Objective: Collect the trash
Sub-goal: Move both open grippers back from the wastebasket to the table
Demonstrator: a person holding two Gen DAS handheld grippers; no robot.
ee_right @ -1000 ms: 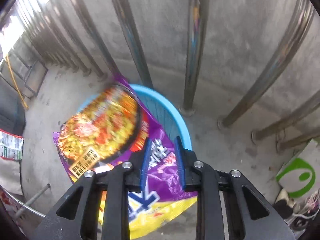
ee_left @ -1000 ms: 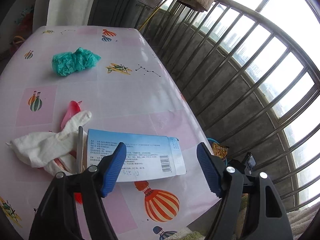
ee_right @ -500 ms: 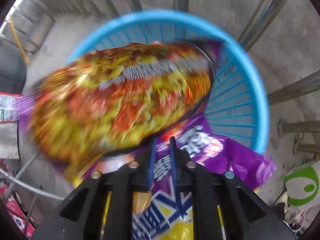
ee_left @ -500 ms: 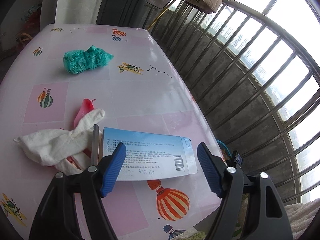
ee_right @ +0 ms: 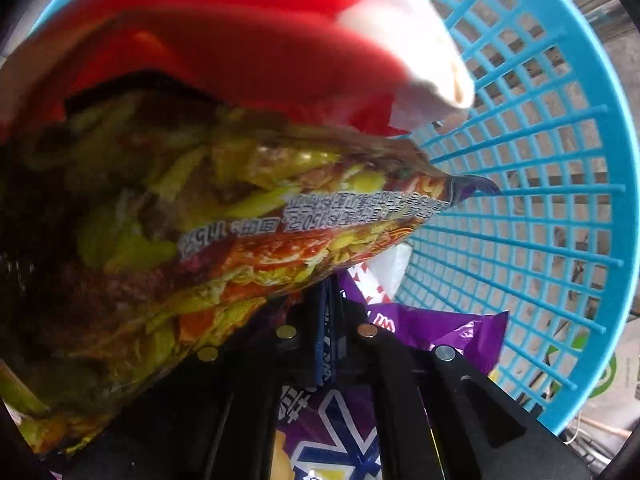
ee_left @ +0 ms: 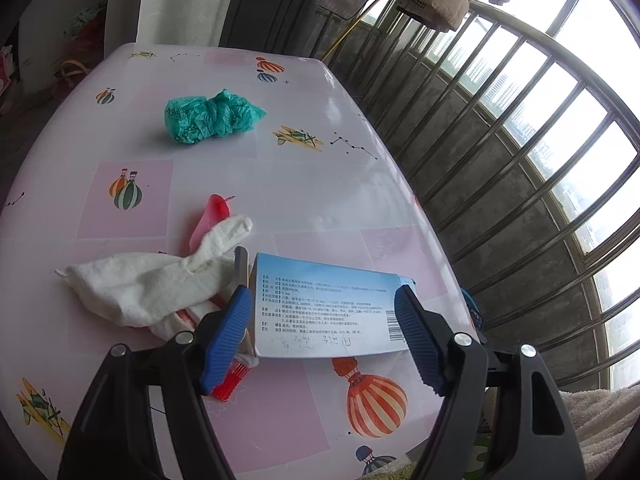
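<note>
From my right wrist camera, the noodle packet (ee_right: pixel 224 216) fills the view, its left end cut off and hiding most of the blue basket (ee_right: pixel 560 200); a red-and-white thing (ee_right: pixel 280 32) above is too blurred to name.

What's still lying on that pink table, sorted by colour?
Green: 1, crumpled plastic bag
White: 1, cloth
Blue and white: 1, medicine box
Red: 2, a soft pink-red piece and a ribbed plastic piece, both partly hidden
Total: 5
</note>
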